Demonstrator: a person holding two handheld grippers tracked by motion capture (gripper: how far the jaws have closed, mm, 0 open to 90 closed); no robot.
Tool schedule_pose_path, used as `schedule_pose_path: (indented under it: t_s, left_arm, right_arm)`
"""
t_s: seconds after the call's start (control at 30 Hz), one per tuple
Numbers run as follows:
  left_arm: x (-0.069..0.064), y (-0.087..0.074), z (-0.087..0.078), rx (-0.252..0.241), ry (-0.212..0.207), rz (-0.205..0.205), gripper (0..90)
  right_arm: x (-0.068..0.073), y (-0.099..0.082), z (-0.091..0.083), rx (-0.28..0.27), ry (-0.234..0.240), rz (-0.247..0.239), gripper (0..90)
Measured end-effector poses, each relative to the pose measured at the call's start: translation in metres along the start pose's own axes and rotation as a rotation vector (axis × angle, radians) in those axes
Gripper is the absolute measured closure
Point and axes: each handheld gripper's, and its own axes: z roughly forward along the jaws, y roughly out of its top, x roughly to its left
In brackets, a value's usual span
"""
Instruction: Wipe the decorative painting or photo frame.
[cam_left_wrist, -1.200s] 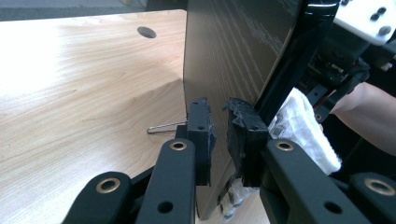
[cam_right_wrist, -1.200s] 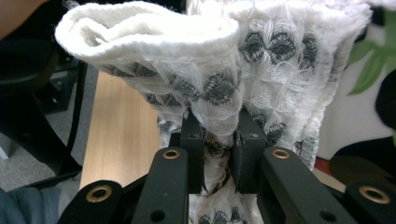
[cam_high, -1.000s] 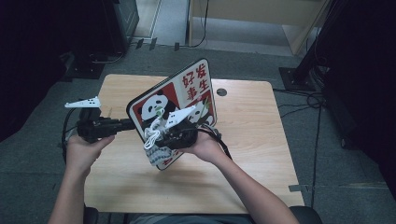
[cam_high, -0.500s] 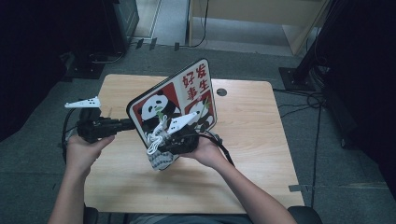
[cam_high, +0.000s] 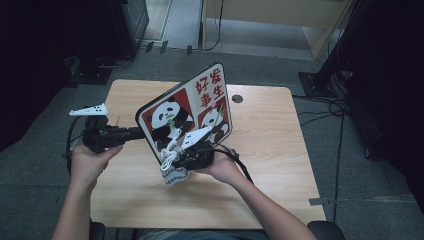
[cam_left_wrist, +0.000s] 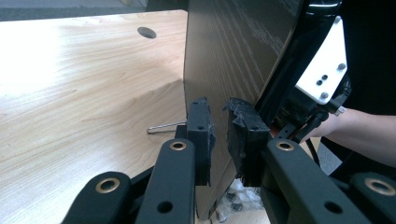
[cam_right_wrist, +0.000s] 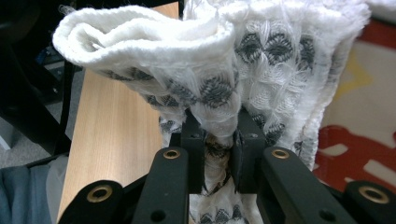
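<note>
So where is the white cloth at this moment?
In the high view the white cloth hangs from the right claw, at the lower edge of the panda board, above the table.

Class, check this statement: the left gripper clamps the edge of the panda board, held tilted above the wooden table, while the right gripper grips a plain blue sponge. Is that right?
Not quite. The right gripper grips a white cloth with a grey pattern, not a blue sponge, as the right gripper view shows. The rest stands: the left gripper clamps the edge of the panda board, tilted above the wooden table.
</note>
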Motion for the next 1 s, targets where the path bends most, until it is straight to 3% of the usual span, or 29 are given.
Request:
schedule_pose_path:
  t_s: [0.53,1.0]
  left_arm:
    - [0.000,0.000,0.000,0.004,0.001,0.002,79.0]
    - [0.001,0.000,-0.001,0.002,-0.002,-0.001,77.4]
  right_arm:
    - [-0.001,-0.014,0.007,0.002,0.001,-0.020,79.5]
    - [-0.002,-0.020,0.010,0.052,0.009,0.018,79.4]
